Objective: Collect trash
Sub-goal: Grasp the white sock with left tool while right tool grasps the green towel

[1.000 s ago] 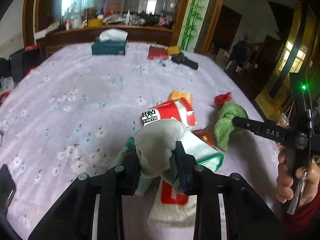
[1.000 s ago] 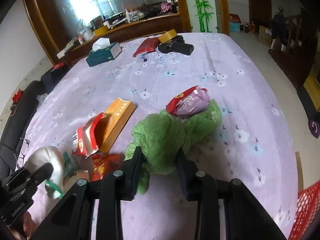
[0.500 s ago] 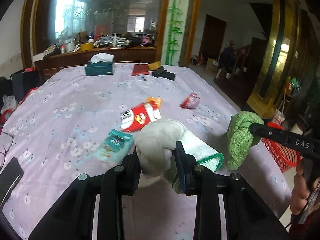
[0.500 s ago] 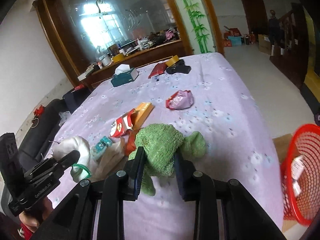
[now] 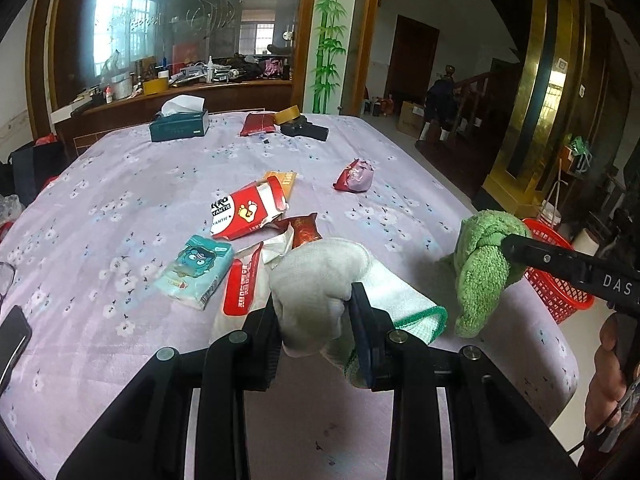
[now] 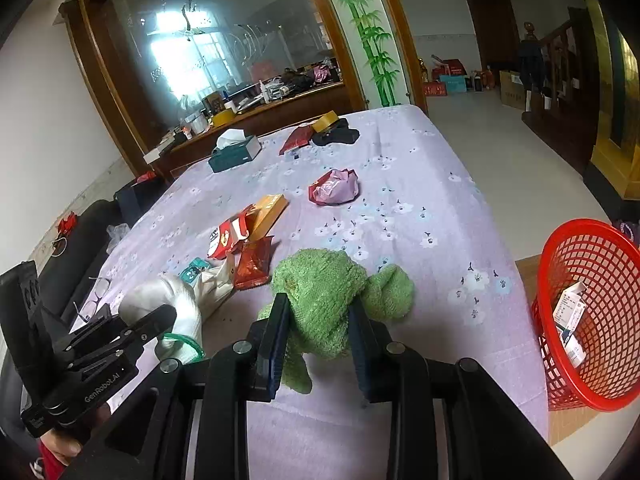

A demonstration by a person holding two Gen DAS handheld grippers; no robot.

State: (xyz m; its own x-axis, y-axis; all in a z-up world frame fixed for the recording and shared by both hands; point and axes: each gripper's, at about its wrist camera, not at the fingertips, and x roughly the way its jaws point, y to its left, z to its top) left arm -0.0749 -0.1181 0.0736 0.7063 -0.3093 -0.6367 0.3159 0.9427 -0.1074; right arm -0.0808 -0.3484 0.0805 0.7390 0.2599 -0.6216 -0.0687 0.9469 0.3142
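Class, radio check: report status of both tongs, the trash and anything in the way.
Left tongs shut on white cloth. Right tongs shut on green cloth. Wrappers lie on table; red basket beside it, path clear.

In the left wrist view, the dark flat phone-like slab (image 5: 12,340) is cut off by the left edge, as are the thin-rimmed glasses (image 5: 5,280). The red plastic mesh basket (image 5: 556,280) is partly hidden behind the bunched green terry cloth (image 5: 480,264) and the right hand-held gripper (image 5: 508,246). The white torn wrapper with a red label (image 5: 244,288) lies half under the pale grey cloth (image 5: 316,280). Its print is unreadable. The clutter on the wooden shelf (image 6: 248,108) is too small to tell.
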